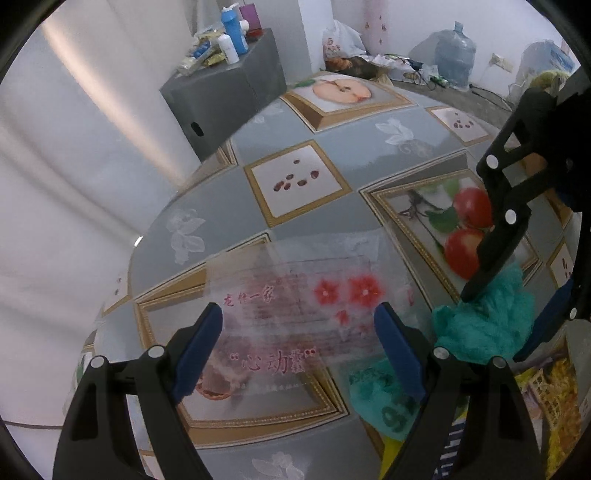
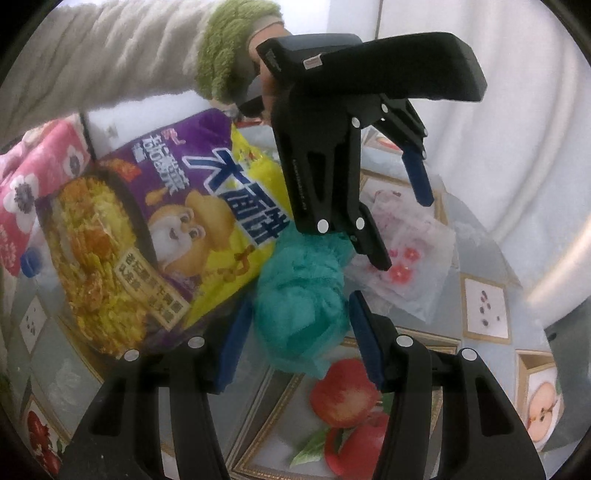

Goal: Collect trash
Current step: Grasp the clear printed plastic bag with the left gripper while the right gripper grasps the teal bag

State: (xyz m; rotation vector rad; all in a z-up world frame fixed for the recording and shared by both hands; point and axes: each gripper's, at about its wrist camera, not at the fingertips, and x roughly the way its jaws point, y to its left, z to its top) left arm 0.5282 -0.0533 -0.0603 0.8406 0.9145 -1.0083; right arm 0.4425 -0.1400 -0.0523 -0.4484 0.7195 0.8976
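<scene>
On the fruit-print table (image 1: 295, 155), through my left wrist camera, my left gripper (image 1: 299, 347) hangs open above a clear printed wrapper (image 1: 295, 295); nothing collected yet. Right wrist camera: my right gripper (image 2: 295, 332) straddles a teal crumpled bag (image 2: 303, 291), pads not pressing. No bin visible.

Fruit-print table (image 1: 303, 155) carries clear wrapper (image 1: 295, 295), teal bag (image 2: 303, 295), noodle packet (image 2: 147, 229).

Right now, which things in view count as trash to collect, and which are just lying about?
Trash to collect:
- clear printed wrapper
- crumpled teal bag
- purple and yellow snack bag

Lying about:
- grey cabinet with bottles
- water jug on the floor
- fruit-print tablecloth
</scene>
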